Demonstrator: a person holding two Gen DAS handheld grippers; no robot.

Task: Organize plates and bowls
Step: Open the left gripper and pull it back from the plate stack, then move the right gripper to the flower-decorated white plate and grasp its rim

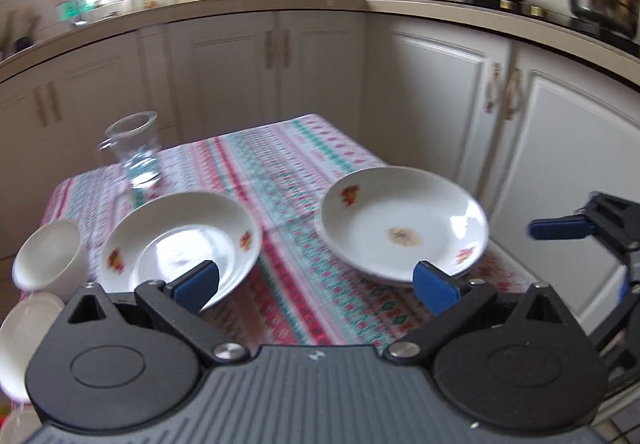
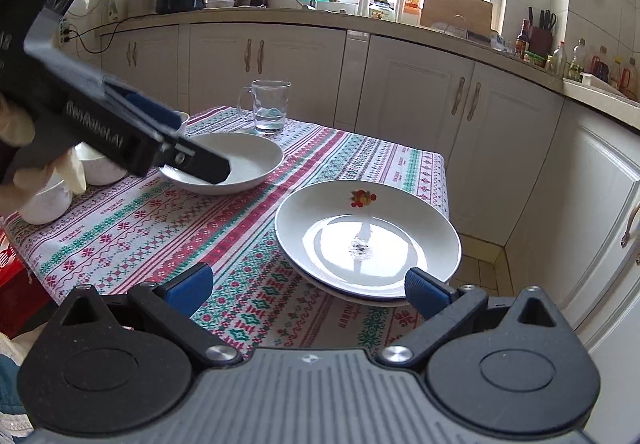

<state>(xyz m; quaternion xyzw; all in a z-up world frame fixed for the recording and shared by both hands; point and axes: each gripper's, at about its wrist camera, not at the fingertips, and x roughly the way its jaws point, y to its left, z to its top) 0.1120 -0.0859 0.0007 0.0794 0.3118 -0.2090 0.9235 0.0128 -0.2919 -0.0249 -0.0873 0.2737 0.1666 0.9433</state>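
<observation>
The stacked plates are shown at the right edge of the desk, the lower plate overhanging it slightly. They lie ahead and to the right of the right tongs, whose fingers are spread apart, the right fingertip just beside the near rim. The second plate lies on the left half of the desk; the left tongs, likewise spread and holding nothing, are nearer to it. White bowls are grouped at the left corner, a glass mug at the far edge.
</observation>
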